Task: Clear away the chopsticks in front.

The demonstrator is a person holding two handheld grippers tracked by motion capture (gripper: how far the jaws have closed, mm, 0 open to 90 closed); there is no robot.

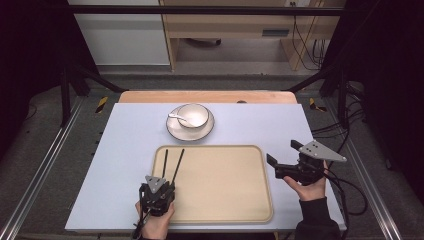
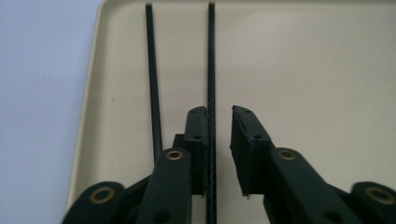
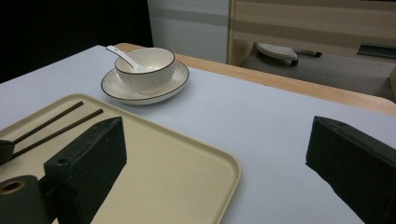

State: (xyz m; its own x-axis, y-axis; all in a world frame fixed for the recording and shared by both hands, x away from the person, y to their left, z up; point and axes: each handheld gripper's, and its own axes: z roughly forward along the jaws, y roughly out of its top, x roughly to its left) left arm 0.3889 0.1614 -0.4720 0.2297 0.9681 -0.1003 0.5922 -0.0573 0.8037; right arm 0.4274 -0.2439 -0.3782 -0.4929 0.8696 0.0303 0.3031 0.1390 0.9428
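Left gripper [image 1: 161, 186]: jaws slightly apart around one chopstick [image 2: 211, 93], over the tray's near-left corner. Right gripper [image 1: 280, 162]: jaws wide apart, right of the tray [image 1: 225, 200]. Beyond the tray: plate [image 1: 172, 130], bowl [image 1: 196, 114], spoon [image 1: 176, 117]. Second chopstick [image 2: 153, 93] lies alongside.

The table [image 1: 125, 150] has a pale lavender-grey top, with a strip of bare wood along its far edge. Directly on it lie two things — a beige tray [image 1: 235, 175] with rounded corners on the near half, and a dark-rimmed white saucer [image 1: 172, 131] just beyond the tray's far edge.
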